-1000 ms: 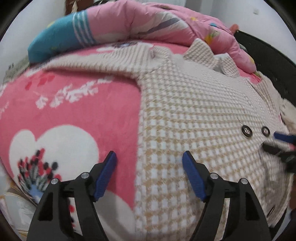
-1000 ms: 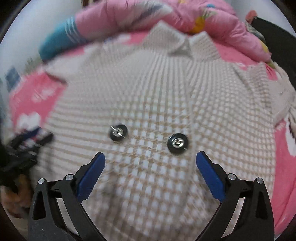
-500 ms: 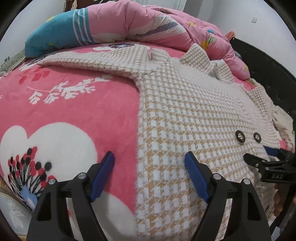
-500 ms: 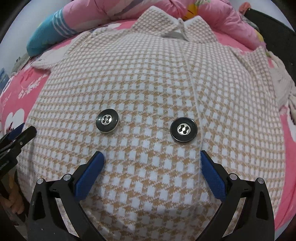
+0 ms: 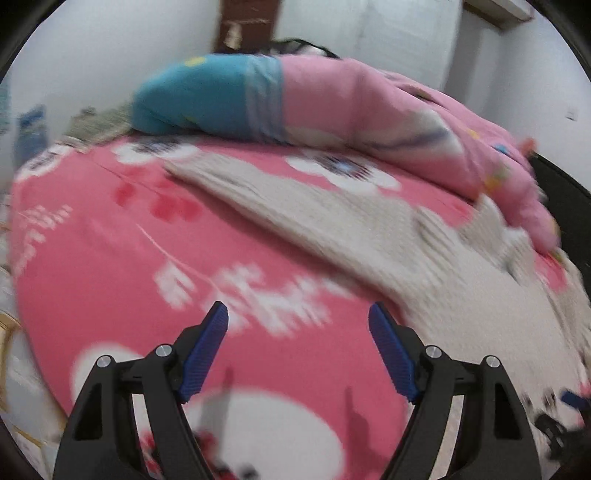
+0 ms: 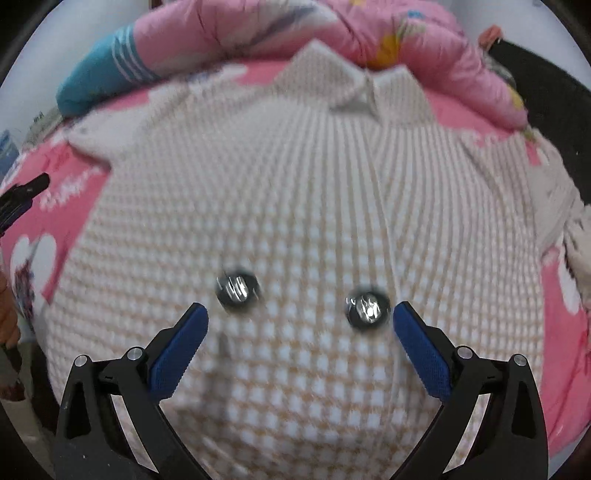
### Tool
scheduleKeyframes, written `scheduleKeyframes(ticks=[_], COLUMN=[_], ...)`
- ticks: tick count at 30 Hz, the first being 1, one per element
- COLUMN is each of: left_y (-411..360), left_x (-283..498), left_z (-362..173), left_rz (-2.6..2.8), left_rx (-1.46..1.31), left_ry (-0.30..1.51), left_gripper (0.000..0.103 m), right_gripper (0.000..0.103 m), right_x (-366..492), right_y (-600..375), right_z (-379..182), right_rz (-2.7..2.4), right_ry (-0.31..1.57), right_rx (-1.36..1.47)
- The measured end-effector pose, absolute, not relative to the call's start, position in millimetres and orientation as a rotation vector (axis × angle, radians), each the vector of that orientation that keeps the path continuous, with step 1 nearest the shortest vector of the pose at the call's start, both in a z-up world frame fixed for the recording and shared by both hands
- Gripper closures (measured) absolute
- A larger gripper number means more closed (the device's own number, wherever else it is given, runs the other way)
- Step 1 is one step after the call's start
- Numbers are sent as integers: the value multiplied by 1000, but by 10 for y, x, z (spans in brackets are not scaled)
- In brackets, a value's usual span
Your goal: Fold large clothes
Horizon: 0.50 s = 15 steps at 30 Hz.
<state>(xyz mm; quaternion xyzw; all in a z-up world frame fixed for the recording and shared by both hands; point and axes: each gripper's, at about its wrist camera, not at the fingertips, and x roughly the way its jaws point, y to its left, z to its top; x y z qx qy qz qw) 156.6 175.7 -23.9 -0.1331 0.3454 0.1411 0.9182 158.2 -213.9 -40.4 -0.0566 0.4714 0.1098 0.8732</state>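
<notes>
Left wrist view: the left gripper (image 5: 297, 321) has been swung off the coat (image 5: 461, 295) since half a second ago; then its blue pads (image 5: 205, 354) straddled the coat's left edge, now only pink blanket (image 5: 110, 258) is seen between them. The jaws are spread wide, nothing held. Heavy motion blur is noted. The view is now aimed toward the left sleeve (image 5: 266, 199), which lies stretched out across the blanket, well ahead of the fingertips; a reach for that sleeve, to fold it inward, is judged likely. Behind it a puffy quilt (image 5: 332, 107), teal at one end and pink beyond, is heaped. Right wrist view: the right gripper (image 6: 299, 317) is open and empty above the coat's (image 6: 295, 184) front, and has been drawn back slightly, the two buttons (image 6: 238, 290) now sitting closer to the pads (image 6: 177, 350) than before. The coat is spread flat, front up, collar (image 6: 354, 85) toward the quilt (image 6: 332, 33). Its fabric is a thick, nubby beige-and-white houndstooth weave; the buttons are round, dark and glossy with bright centres. The blanket (image 6: 55, 206) looks like soft fleece with white heart prints. No fold has yet been made.
</notes>
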Motion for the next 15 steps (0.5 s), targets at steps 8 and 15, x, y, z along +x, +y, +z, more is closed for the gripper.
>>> scheduleKeyframes(ticks=[8, 15], left_y=[2462, 3148], left_x=[2240, 2886], left_z=[-149, -360], left_rz=[541, 574], left_rx=[-348, -491], left_ry=[707, 757], left_gripper=[26, 49], right_gripper=[11, 15], right_x=[1734, 1937], right_y=[-1849, -1599], right_z=[-297, -642], right_rz=[351, 402], right_ry=[918, 988], right_rx=[-119, -156])
